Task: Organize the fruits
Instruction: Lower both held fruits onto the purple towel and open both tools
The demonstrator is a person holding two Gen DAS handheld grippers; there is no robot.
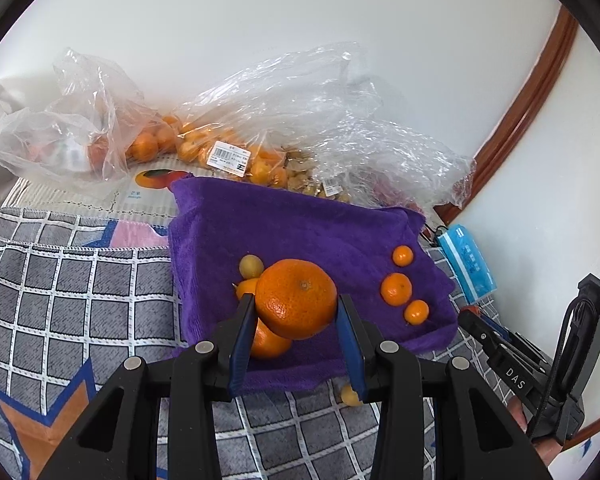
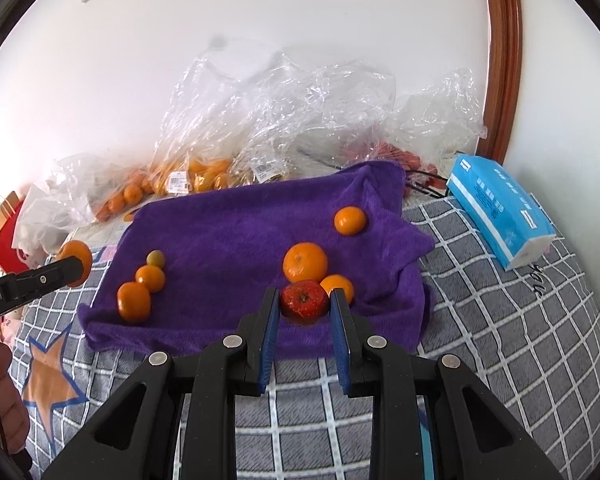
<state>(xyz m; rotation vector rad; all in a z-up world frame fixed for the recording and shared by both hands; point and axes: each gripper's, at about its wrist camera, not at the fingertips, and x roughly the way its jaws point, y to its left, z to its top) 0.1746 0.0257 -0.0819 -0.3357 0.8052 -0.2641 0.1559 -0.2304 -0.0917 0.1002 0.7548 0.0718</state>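
Observation:
My left gripper [image 1: 295, 306] is shut on a large orange [image 1: 296, 292], held above the purple towel [image 1: 300, 224]. My right gripper [image 2: 304, 297] is shut on a small red fruit [image 2: 304, 302] over the towel's [image 2: 228, 232] near edge. Three small oranges [image 2: 305, 262] lie on the towel's right half. On its left half, two oranges [image 2: 133, 301] and a small green-yellow fruit [image 2: 155, 258] sit together. The right wrist view also shows the left gripper's finger [image 2: 48, 276] at the far left with its orange [image 2: 76, 258].
Clear plastic bags [image 1: 228, 152] holding more oranges and small fruits lie against the wall behind the towel. A blue tissue pack [image 2: 500, 212] rests at the right on the grey checked bedcover [image 2: 500, 340]. One small yellow fruit [image 1: 350, 395] lies off the towel's near edge.

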